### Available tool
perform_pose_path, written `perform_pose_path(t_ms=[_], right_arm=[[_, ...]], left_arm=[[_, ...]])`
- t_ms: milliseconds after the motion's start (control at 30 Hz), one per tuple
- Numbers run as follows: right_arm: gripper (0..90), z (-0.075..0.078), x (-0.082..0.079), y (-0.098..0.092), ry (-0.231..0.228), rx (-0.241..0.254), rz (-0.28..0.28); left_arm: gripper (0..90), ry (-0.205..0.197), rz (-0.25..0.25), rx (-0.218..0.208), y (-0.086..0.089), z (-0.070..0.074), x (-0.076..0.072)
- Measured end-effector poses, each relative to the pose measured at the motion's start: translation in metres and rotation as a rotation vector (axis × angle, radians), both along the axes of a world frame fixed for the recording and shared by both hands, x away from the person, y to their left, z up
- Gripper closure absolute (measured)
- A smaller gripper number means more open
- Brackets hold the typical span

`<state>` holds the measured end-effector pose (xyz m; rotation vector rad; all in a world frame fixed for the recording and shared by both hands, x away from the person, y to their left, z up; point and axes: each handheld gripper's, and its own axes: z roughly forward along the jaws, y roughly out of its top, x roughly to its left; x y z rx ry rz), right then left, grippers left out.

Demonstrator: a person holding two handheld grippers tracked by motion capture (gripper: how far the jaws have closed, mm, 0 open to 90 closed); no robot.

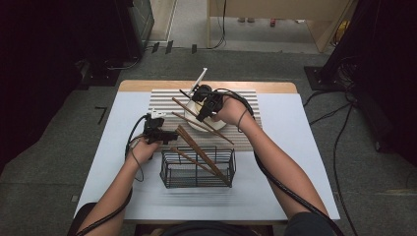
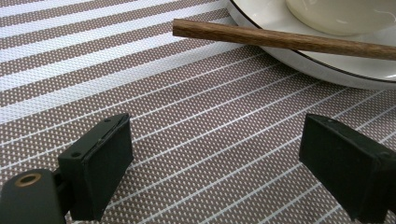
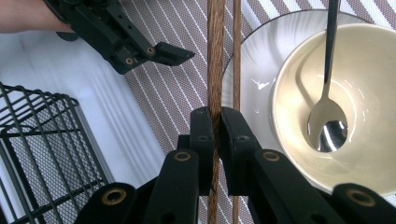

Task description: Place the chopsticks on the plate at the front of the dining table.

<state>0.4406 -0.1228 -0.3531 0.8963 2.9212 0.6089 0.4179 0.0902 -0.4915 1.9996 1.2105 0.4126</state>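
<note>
We have the right hand-held gripper (image 3: pixel 215 140) clamped on a wooden chopstick (image 3: pixel 215 56), low centre of the right gripper view, above the striped mat (image 3: pixel 163 88) beside the plate (image 3: pixel 247 60). We judge the chopstick light, stiff and smooth, so a mid-shaft hold resists swinging. The left hand-held gripper (image 2: pixel 215 163) stands apart, empty, at the bottom of its frame.

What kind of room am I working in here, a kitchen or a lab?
Likely a lab or recording room staged as a dining setup: a work table with a striped placemat, cables on grey carpet, dark curtains.
</note>
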Motion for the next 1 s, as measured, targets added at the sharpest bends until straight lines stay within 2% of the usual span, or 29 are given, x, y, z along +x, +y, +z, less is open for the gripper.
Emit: perform_pose_path(t_ms=[133,200,833,1000], right_arm=[[85.3,-0.003,0.003,0.001,0.008,-0.012,-0.002],[85.4,-0.004,0.004,0.002,0.009,-0.020,0.001],[85.4,-0.022,0.013,0.014,0.030,-0.067,0.007],[85.4,-0.027,0.015,0.017,0.017,-0.083,0.017]], left_arm=[[10.0,0.001,-0.008,0.003,-0.002,-0.001,-0.001],[15.4,-0.001,0.000,0.022,-0.004,-0.001,-0.001],[15.3,0.006,-0.021,0.028,-0.008,-0.001,-0.003],[15.2,-0.004,-0.020,0.030,-0.008,-0.001,-0.003]])
